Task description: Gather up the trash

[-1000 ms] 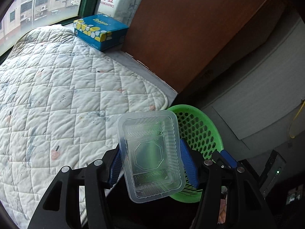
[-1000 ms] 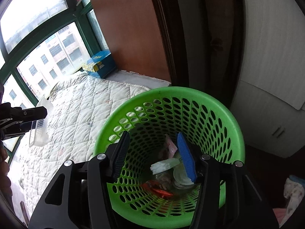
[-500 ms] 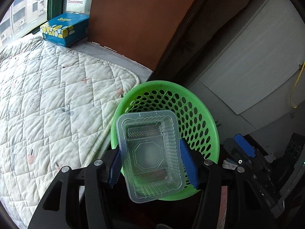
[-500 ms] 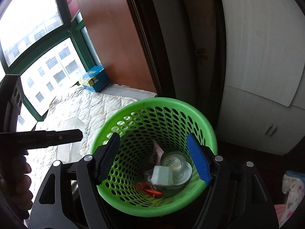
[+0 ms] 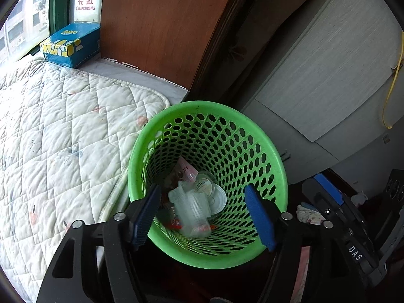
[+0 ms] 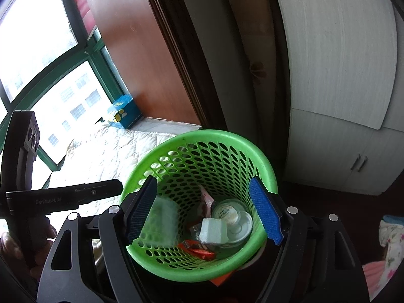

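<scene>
Now both tongs, left (image 5: 202, 217) & right (image 6: 203, 210), open, empty, over perforated green plastic basket (image 5: 272, 151).

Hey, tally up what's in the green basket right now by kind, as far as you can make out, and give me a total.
Clear plastic tray: 1
Round plastic lids: 2
White foam block: 1
Red wrapper: 1
Pink packet: 1
Total: 6 distinct pieces in the green basket; smaller scraps underneath are too jumbled to count.

left gripper (image 5: 204, 214): just opened, nothing between fingers | right gripper (image 6: 202, 209): apart, empty, tilted down
</scene>
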